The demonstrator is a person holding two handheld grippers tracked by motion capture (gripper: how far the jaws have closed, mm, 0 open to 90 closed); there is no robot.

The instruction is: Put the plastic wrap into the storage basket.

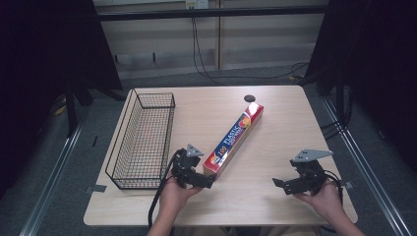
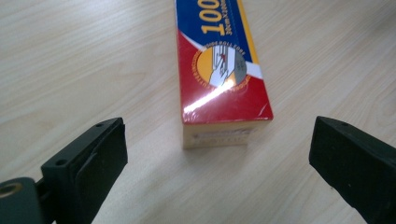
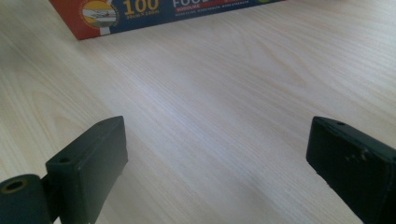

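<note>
Left tongs point(image 2: 219, 154) gaped just short of the box point(image 2: 222, 70) end; right tongs point(image 3: 217, 154) released over bare table point(image 3: 224, 107), apparently well clear.

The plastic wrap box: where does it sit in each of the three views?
High view: plastic wrap box lies diagonally at table centre, right of the wire basket.
Left gripper view: top centre, near end facing open jaws.
Right gripper view: along top edge.
Shared landmark: its yellow "100".

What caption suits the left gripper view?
Open left gripper lined up on the near end of the plastic wrap box lying on the wooden table.
</note>
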